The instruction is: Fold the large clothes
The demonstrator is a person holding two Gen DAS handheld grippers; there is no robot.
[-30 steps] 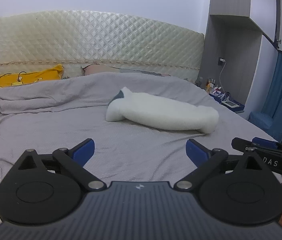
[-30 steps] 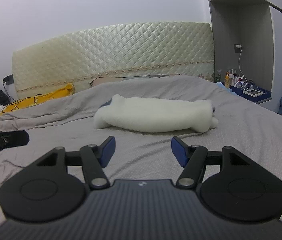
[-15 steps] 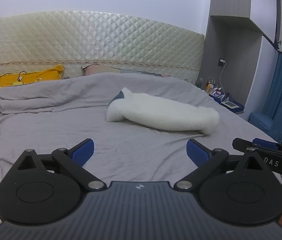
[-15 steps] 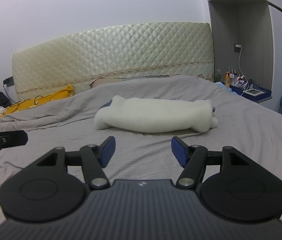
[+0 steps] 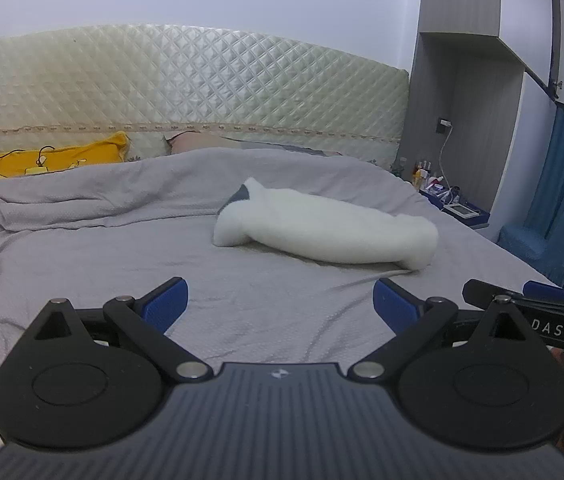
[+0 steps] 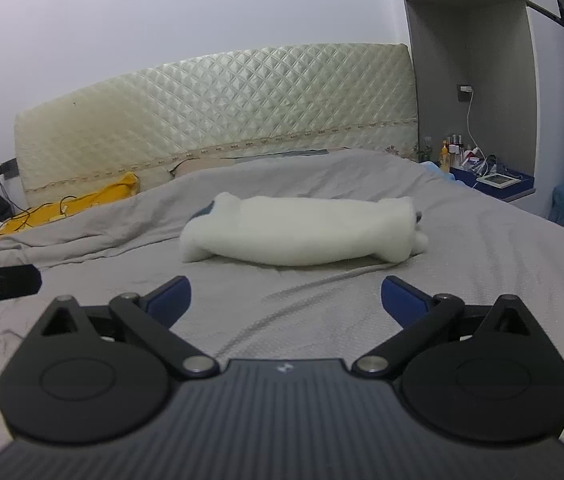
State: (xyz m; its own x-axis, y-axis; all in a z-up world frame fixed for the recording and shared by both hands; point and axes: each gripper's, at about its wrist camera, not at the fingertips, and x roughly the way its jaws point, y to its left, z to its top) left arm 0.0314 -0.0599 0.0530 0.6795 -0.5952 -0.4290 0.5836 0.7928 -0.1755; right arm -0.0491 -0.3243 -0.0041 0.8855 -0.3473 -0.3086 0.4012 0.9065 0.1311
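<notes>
A white fleece garment [image 5: 326,230] lies folded into a long bundle on the grey bedsheet [image 5: 101,248], with a bit of dark lining at its left end. It also shows in the right wrist view [image 6: 302,232]. My left gripper [image 5: 282,304] is open and empty, held above the sheet well short of the garment. My right gripper [image 6: 286,298] is open wide and empty, also short of the garment. The right gripper's finger shows at the right edge of the left wrist view [image 5: 538,300].
A quilted cream headboard [image 5: 201,92] stands behind the bed. A yellow pillow with cables [image 5: 49,158] lies at the back left. A nightstand with bottles and a device [image 6: 486,176] is at the right, and a blue chair [image 5: 550,236] beside the bed.
My right gripper has opened wider. The right wrist view has shifted slightly. The left gripper and the garment have stayed where they were.
</notes>
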